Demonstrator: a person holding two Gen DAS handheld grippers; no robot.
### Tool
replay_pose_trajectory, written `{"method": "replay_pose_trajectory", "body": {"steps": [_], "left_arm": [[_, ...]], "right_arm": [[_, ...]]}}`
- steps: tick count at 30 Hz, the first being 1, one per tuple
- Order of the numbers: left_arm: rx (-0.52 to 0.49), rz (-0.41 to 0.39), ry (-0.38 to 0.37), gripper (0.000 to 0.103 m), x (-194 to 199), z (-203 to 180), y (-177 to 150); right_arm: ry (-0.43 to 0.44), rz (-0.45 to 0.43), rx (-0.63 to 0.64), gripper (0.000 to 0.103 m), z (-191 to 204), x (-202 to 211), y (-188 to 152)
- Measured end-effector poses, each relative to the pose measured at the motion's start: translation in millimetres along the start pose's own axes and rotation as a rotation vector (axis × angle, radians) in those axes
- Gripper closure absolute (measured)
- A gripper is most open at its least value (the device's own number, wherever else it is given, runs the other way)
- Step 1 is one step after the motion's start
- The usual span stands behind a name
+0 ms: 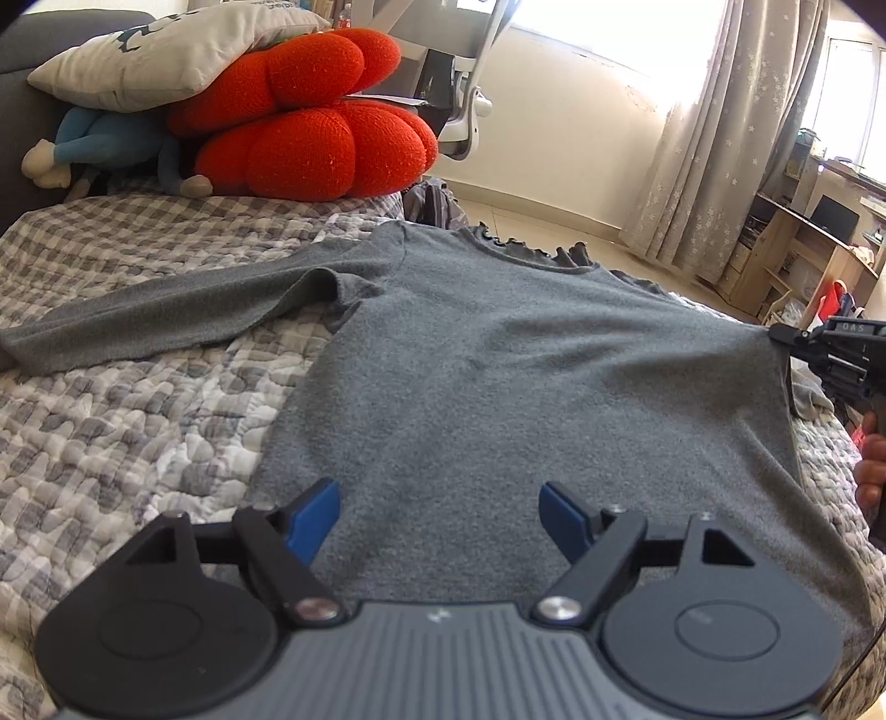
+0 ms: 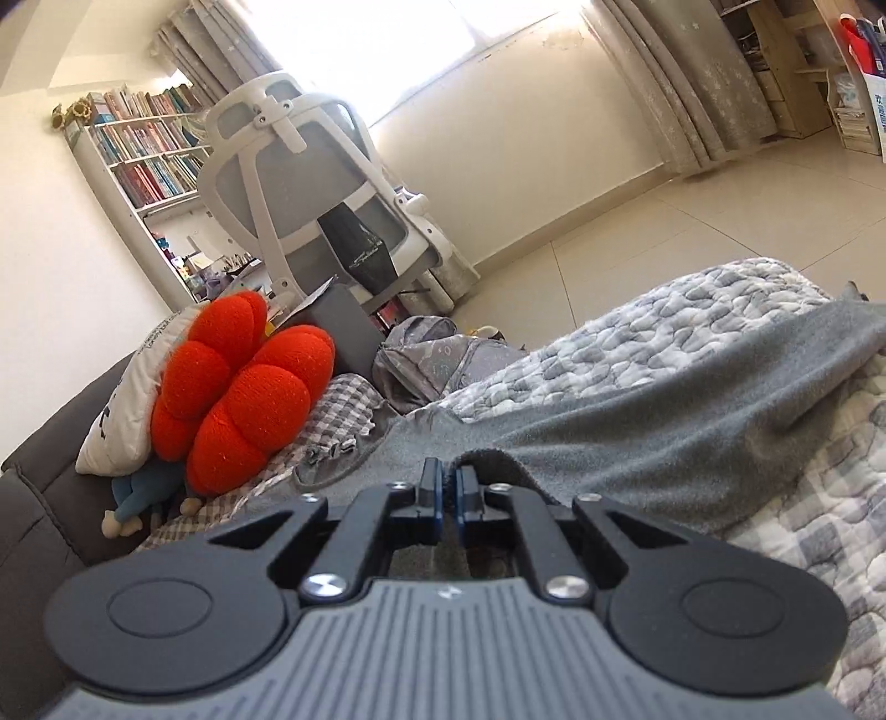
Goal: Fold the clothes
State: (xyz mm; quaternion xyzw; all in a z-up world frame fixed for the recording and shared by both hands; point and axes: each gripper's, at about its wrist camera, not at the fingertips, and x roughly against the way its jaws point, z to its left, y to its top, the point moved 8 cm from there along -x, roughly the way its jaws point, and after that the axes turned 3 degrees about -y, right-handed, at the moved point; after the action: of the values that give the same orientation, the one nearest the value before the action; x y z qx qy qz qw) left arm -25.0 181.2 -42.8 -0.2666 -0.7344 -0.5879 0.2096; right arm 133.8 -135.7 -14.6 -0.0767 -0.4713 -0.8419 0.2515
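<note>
Grey long-sleeve top (image 1: pixel 498 360) lies flat, spread across the quilted bedspread (image 1: pixel 138 432), neck frill toward the far edge, one sleeve (image 1: pixel 166 310) stretched out to the side. Right gripper (image 2: pixel 447 487) has clamped down on the fabric at the top's side edge by the armpit, cloth pinched between the pads. Looks like the anchor point for a fold or a tug to flatten it. Left gripper (image 1: pixel 440 518) hovers over the hem with jaws wide apart, nothing in them, probably lining up for the matching grab. Red cushions (image 1: pixel 310 127) and pillow (image 1: pixel 166 50) sit well clear at the bed's head.
</note>
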Motion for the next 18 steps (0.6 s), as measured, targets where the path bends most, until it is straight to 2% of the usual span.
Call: {"method": "replay_pose_trajectory", "body": {"steps": [3,5,7,8,10,12,14,16,18], "left_arm": [[-0.001,0.001,0.002,0.022,-0.8,-0.6,0.1],[-0.007,0.000,0.004,0.022,-0.8,-1.9,-1.5],[-0.012,-0.001,-0.001,0.022,0.2,-2.3,-3.3],[-0.015,-0.001,-0.005,0.022,0.9,-2.3,-4.2],[-0.021,0.000,-0.014,0.022,2.0,-1.6,-5.3],[-0.018,0.004,-0.021,0.022,3.8,-1.6,-5.6],[-0.013,0.008,-0.032,0.022,6.6,-2.5,-6.0],[-0.006,0.007,-0.055,0.022,11.4,-5.6,-6.8],[0.000,0.005,-0.077,0.022,16.2,-8.7,-7.6]], "right_arm": [[-0.069,0.066,0.056,0.097,-1.7,-16.3,-9.5],[-0.090,0.137,-0.001,0.094,-16.2,-30.6,-17.6],[-0.050,0.172,-0.107,0.088,-28.5,-33.0,-21.2],[-0.031,0.166,-0.143,0.084,-33.2,-27.2,-20.9],[0.004,0.139,-0.200,0.050,-43.6,-14.2,-18.2],[0.036,0.120,-0.271,0.045,-54.7,-0.7,-14.3],[-0.006,0.088,-0.311,0.042,-69.9,16.4,-6.9],[-0.087,0.051,-0.327,0.040,-86.4,31.1,-0.1],[-0.099,0.033,-0.349,0.039,-93.2,44.0,-0.5]]}}
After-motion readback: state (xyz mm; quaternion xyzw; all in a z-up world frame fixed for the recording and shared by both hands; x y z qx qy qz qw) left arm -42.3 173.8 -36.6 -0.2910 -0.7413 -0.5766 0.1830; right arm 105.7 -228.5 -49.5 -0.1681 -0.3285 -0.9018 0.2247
